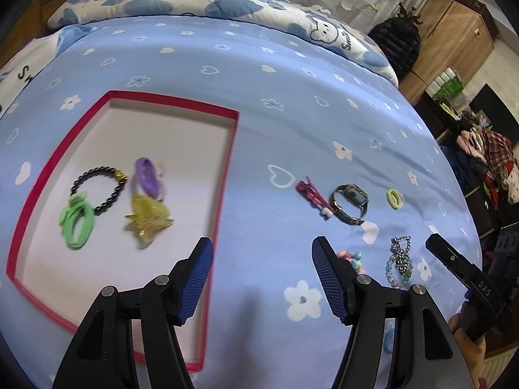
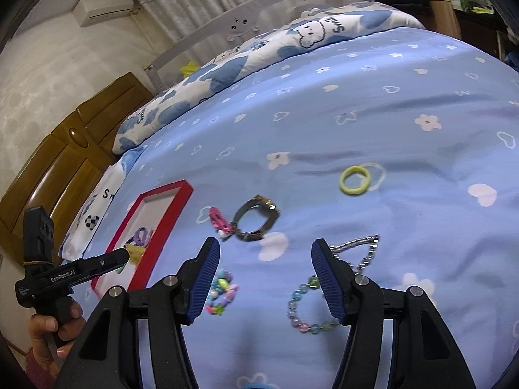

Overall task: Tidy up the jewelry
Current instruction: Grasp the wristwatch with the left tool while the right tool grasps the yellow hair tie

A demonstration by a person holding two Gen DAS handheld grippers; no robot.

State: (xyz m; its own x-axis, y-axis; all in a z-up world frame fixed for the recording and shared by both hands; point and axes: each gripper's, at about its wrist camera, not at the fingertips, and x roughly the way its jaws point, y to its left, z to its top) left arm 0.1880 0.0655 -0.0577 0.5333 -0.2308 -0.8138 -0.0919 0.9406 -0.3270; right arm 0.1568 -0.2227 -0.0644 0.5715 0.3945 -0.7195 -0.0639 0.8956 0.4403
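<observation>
A bed with a light blue sheet printed in white flowers and hearts carries everything here. On its left part lies a shallow red-rimmed box with a white floor. Inside it sit a black beaded bracelet, a green hair tie overlapping the bracelet's lower edge, a purple hair tie and, just below that, a yellow hair claw.

The left gripper hangs with its blue-padded jaws spread wide and nothing between them, its left finger over the box's near right corner.

To the right of the box, loose on the sheet, a pink hair clip lies just beside a dark wristwatch, the two nearly touching. A yellow-green hair tie lies further right, apart from the watch. Nearer the person are a multicoloured bead bracelet, a silver chain and a pale blue-and-green bead bracelet; the chain and the pale bracelet meet behind the right gripper's right finger, which hides the place where they join.

The right gripper is also spread open and empty, poised over the sheet between the multicoloured bracelet and the pale one. Its left finger partly covers the multicoloured bracelet.

At the head of the bed are a blue-and-white cartoon pillow and a white rail. A wooden wardrobe and a heap of clothes stand beyond the bed's far side.
</observation>
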